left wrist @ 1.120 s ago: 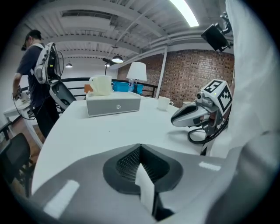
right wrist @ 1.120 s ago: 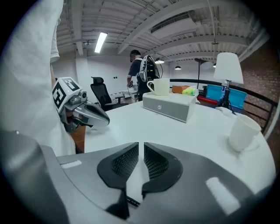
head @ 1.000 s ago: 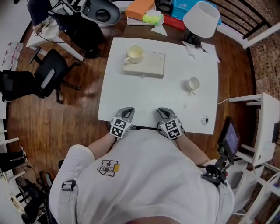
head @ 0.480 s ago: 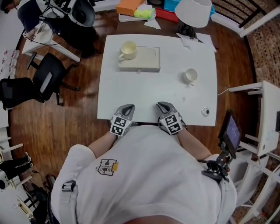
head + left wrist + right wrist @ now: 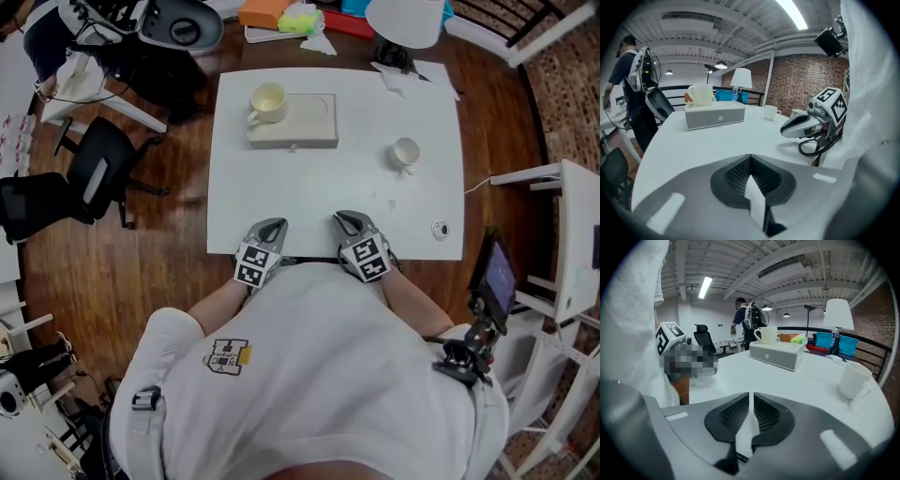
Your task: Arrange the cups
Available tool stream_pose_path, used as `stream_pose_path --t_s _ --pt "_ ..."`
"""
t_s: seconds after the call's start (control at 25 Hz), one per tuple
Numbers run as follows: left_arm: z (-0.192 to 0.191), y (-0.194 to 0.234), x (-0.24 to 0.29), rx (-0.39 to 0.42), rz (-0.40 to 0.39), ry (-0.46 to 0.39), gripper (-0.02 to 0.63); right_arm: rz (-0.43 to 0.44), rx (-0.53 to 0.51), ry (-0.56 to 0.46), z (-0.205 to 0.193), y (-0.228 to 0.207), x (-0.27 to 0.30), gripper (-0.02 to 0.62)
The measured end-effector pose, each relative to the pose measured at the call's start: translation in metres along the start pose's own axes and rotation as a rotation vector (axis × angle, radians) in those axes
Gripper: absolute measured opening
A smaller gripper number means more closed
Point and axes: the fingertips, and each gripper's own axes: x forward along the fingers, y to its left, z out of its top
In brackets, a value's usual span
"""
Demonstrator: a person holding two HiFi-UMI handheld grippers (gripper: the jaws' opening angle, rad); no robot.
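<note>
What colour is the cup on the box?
Cream. The cup on the box shows best in the head view.

The person wears a white short-sleeved shirt (image 5: 309, 375) with a small dark-and-yellow emblem (image 5: 229, 357) on the front and a black clip (image 5: 145, 398) near one shoulder. The left tongs (image 5: 272, 227) and the right tongs (image 5: 344, 220) have smooth, rounded grey shells, and each carries a white marker cube (image 5: 253, 266) printed with black squares. In the gripper views the pads (image 5: 736, 173) are black and finely ribbed, set in a dark oval recess of the grey body, and a black cable (image 5: 809, 144) loops beneath the right tongs.
</note>
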Motion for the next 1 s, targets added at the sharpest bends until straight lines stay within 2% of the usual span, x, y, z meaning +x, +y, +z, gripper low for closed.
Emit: stream_pose_path --t_s 0.2,0.36,0.48,0.72,0.88,1.0 --pt "-0.002 -0.001 0.006 -0.005 -0.007 0.010 0.000 -0.039 0.019 0.001 -0.005 -0.012 -0.003 0.029" --pt "0.004 -0.013 0.023 0.028 -0.039 0.022 0.000 -0.117 0.046 -0.004 -0.012 -0.042 -0.017 0.031" --pt "0.025 -0.032 0.050 0.099 -0.090 0.019 0.000 -0.193 0.075 -0.017 -0.016 -0.080 -0.035 0.037" --pt "0.087 -0.100 0.131 0.310 -0.248 0.015 0.009 -0.306 0.097 -0.025 -0.034 -0.177 -0.082 0.077" --pt "0.121 -0.137 0.183 0.387 -0.297 0.034 0.049 -0.301 0.092 -0.002 -0.042 -0.232 -0.093 0.176" --pt "0.135 -0.145 0.208 0.434 -0.293 0.064 0.061 -0.276 0.115 -0.005 -0.037 -0.247 -0.079 0.286"
